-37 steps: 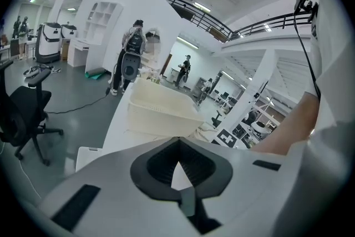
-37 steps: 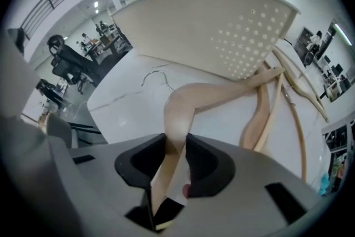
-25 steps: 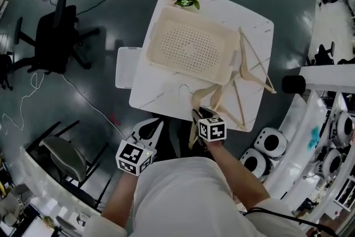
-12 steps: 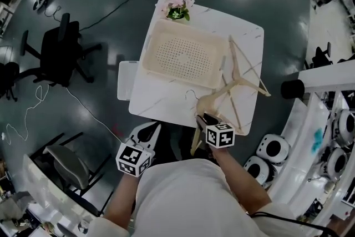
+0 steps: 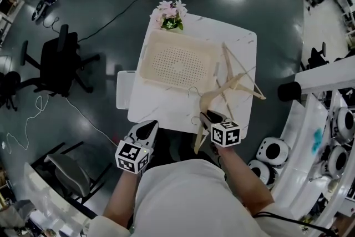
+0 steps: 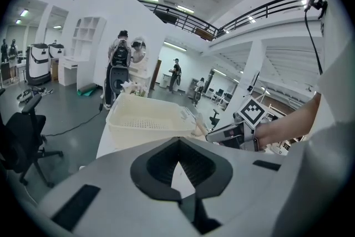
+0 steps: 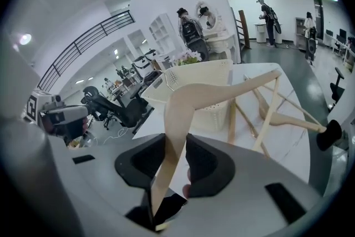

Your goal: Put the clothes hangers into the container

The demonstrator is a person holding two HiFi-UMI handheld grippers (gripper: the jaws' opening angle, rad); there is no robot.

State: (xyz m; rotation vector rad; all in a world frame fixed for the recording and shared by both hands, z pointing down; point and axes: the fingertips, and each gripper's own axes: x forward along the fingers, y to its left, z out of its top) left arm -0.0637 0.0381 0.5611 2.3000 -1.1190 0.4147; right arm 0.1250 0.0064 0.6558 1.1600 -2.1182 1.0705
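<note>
A cream perforated container [image 5: 177, 61] stands on the white marble table [image 5: 161, 111]. My right gripper [image 5: 211, 118] hovers at the table's near edge, shut on one arm of a pale wooden hanger [image 5: 222, 92] that reaches out over the table's right half. In the right gripper view that hanger [image 7: 194, 94] runs between the black pads [image 7: 205, 161] of my right gripper [image 7: 176, 144] toward the container [image 7: 199, 77]. More hangers [image 5: 239, 72] lie on the table to the container's right. My left gripper [image 5: 146, 129] hangs below the near edge, shut and empty [image 6: 177, 144].
A pot of pink flowers [image 5: 171, 13] sits at the table's far corner. A white side panel [image 5: 124, 89] adjoins the table's left. A black office chair [image 5: 58, 61] and a cable lie on the floor at left. White machines [image 5: 274, 147] crowd the right.
My right gripper has shifted a little to the right with the hanger, and the hanger's far arm has swung up and over the hangers on the table. The left gripper has stayed put.
</note>
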